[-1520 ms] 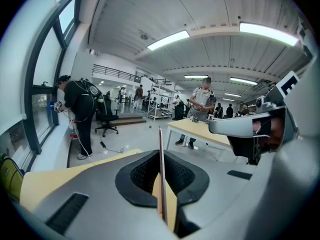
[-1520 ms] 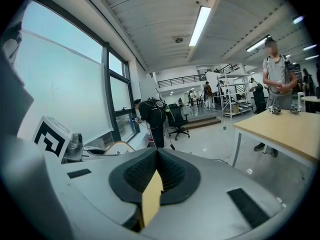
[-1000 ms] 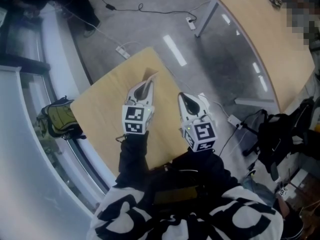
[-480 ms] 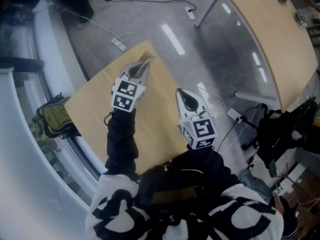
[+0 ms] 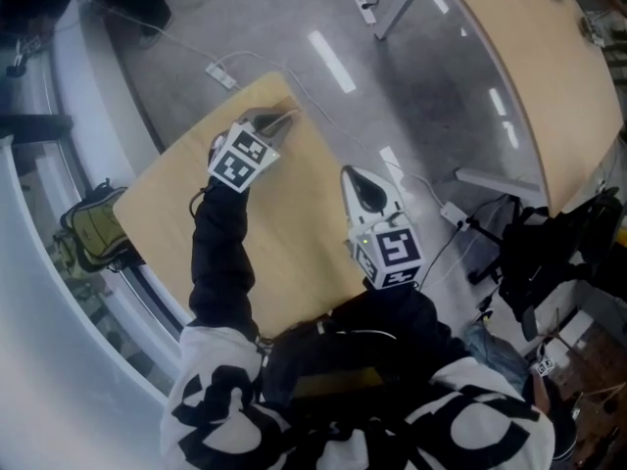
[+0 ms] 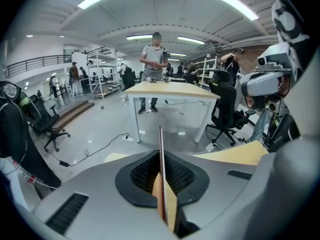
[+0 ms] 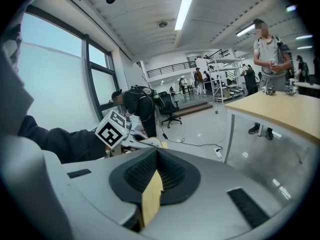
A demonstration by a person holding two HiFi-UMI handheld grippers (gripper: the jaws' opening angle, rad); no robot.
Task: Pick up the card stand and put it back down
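The card stand (image 5: 291, 116) is a thin wooden piece at the tip of my left gripper (image 5: 280, 121), over the far corner of the small wooden table (image 5: 294, 238). In the left gripper view its thin edge (image 6: 161, 169) stands upright between the pads, and the left gripper (image 6: 162, 186) is shut on it. Whether the stand touches the tabletop I cannot tell. My right gripper (image 5: 364, 190) hovers near the table's right edge, apart from the stand. In the right gripper view the right gripper (image 7: 156, 173) has its jaws together with nothing between them.
An olive backpack (image 5: 90, 233) lies on the floor left of the table. Cables and a power strip (image 5: 217, 74) run across the grey floor beyond it. A large curved wooden table (image 5: 549, 76) stands at the upper right, with black bags (image 5: 554, 253) below it. A person (image 6: 155, 59) stands at a far table.
My left gripper has reached outward to the table's far corner, carrying the card stand with it. The right gripper has stayed near the right edge.
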